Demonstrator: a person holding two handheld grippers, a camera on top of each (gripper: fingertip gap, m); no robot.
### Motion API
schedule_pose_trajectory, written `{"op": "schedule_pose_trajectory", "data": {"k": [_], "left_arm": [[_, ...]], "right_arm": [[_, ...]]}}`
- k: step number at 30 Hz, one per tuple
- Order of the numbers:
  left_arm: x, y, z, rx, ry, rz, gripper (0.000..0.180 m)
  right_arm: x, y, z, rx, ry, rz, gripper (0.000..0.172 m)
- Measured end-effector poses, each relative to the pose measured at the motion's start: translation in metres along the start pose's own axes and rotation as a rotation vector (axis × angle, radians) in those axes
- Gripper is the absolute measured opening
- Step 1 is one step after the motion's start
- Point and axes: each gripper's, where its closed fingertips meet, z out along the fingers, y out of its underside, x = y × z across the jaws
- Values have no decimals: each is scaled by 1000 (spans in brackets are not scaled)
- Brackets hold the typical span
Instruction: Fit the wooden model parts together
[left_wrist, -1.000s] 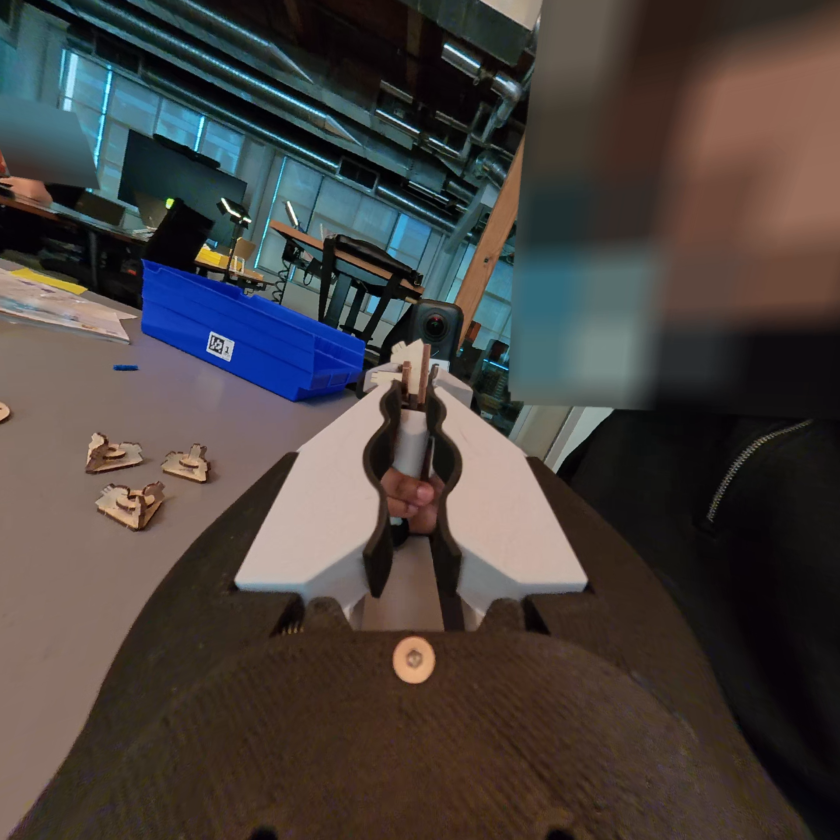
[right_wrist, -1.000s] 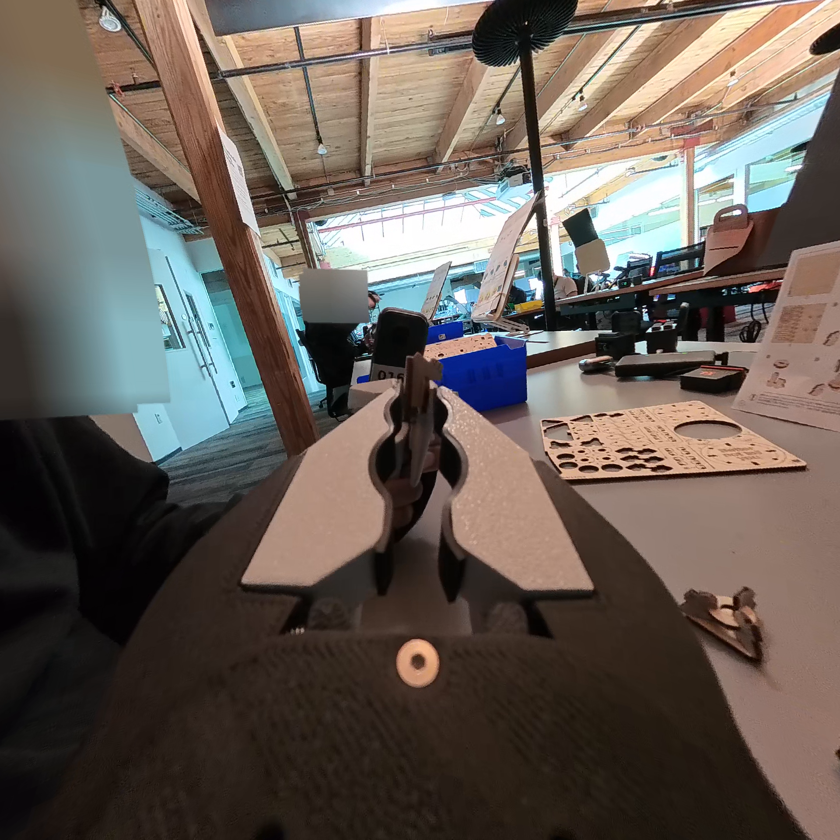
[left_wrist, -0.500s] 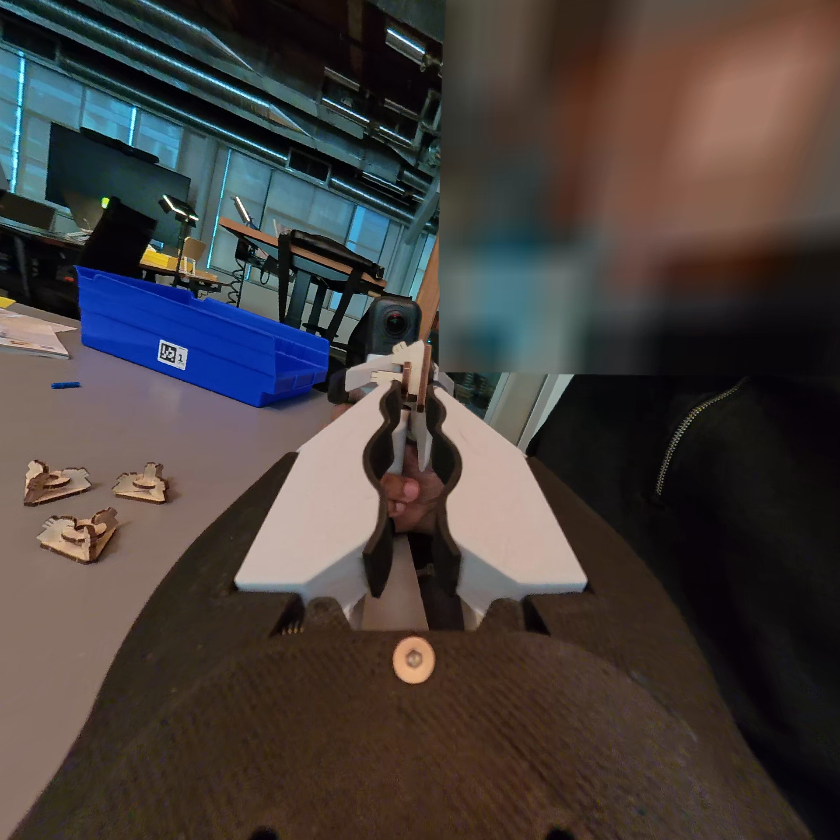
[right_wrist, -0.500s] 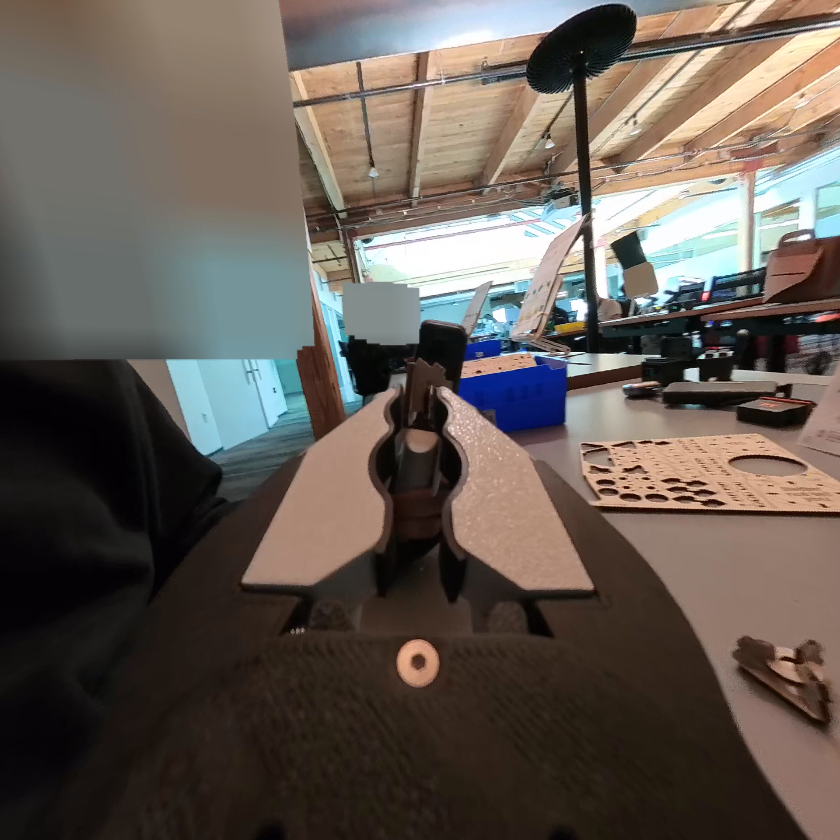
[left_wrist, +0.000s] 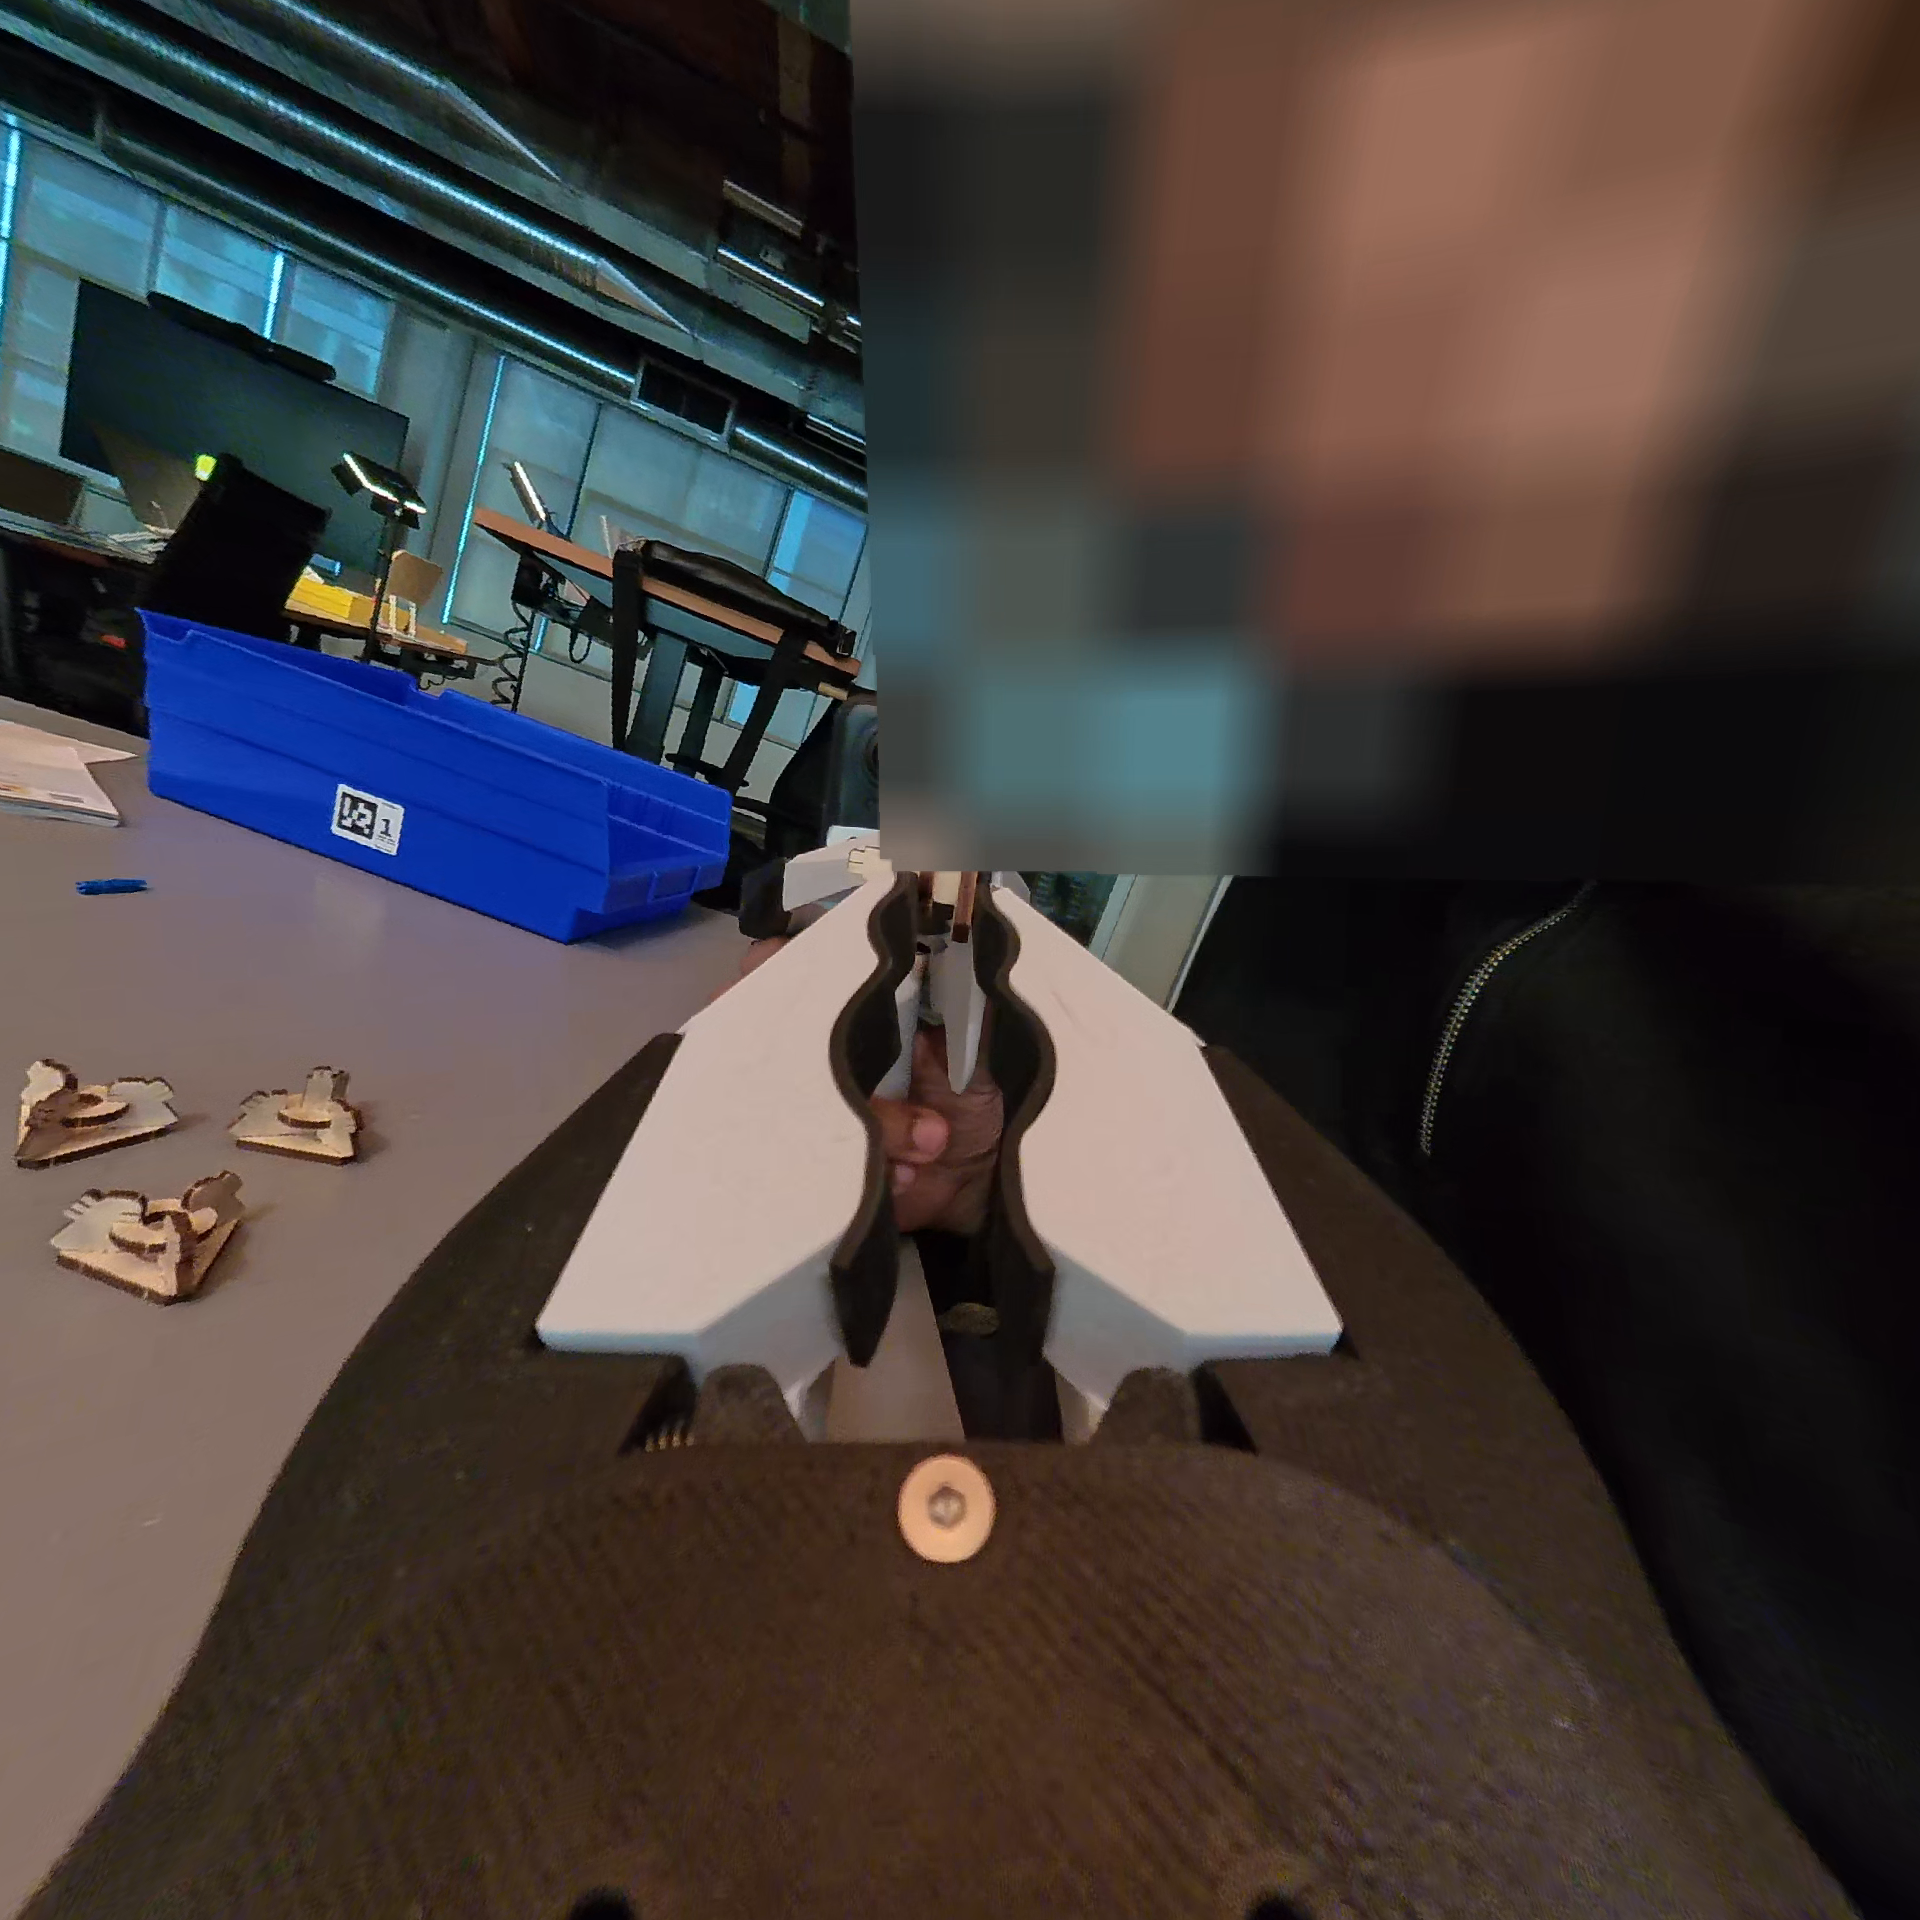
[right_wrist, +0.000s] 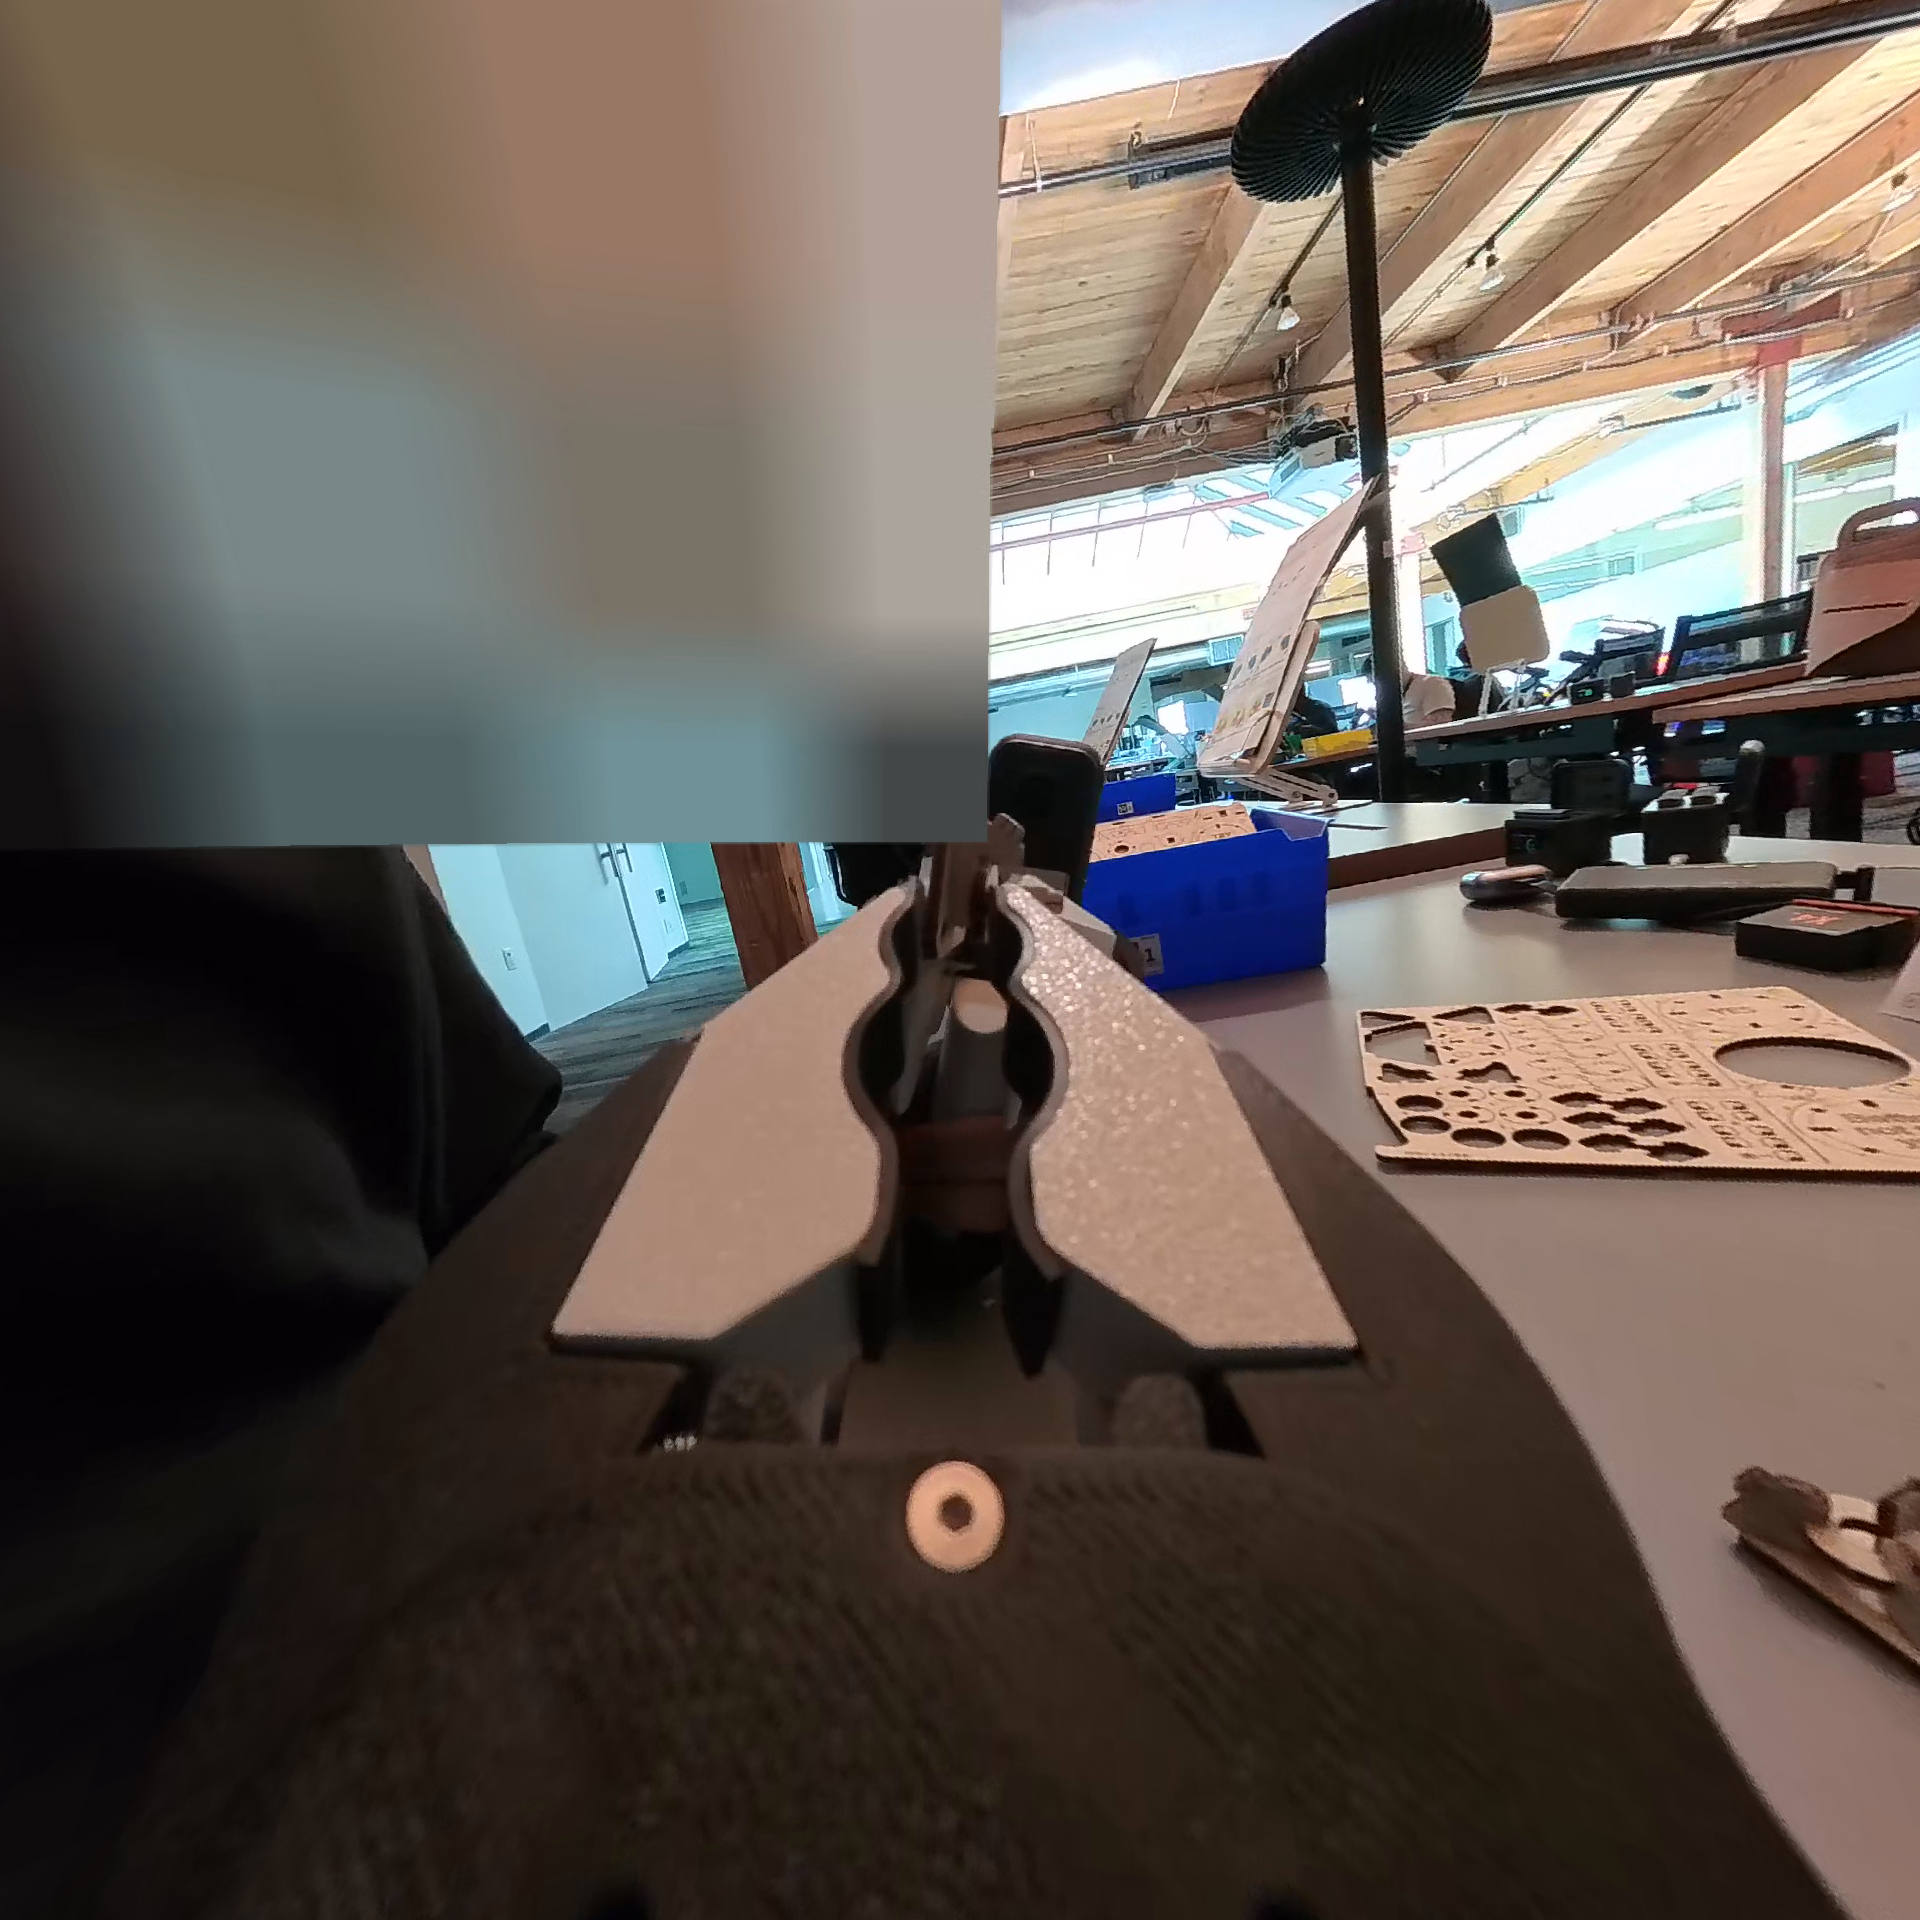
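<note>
At centre frame, my left tongs (left_wrist: 940, 914) pinch a thin wooden piece (left_wrist: 966, 909) at their tips. The right tongs (right_wrist: 961, 904) clamp a second wooden piece (right_wrist: 951, 883), tip to tip with the left, above the surface (left_wrist: 312, 987) edge. Both grips are unchanged over the last second; only the cameras swung, sliding the blue bin (left_wrist: 416, 769) leftward. Whether the pieces are mated, I cannot tell. Only the left view shows three small wooden assemblies (left_wrist: 291, 1117); only the right shows the punched wooden sheet (right_wrist: 1621, 1091).
</note>
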Motion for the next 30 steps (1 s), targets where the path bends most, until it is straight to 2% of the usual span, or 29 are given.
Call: {"op": "schedule_pose_trajectory", "data": {"k": [24, 26, 28, 30], "left_arm": [[-7, 3, 1, -14, -22, -38, 8], [-14, 3, 2, -8, -68, -44, 8], [-28, 4, 0, -13, -154, -40, 29], [-36, -1, -4, 16, -207, -37, 39]], "right_arm": [[7, 4, -4, -67, 30, 21, 9], [9, 3, -4, -60, 37, 26, 8], [15, 2, -7, -62, 80, 10, 8], [22, 0, -15, -74, 127, -14, 8]]}}
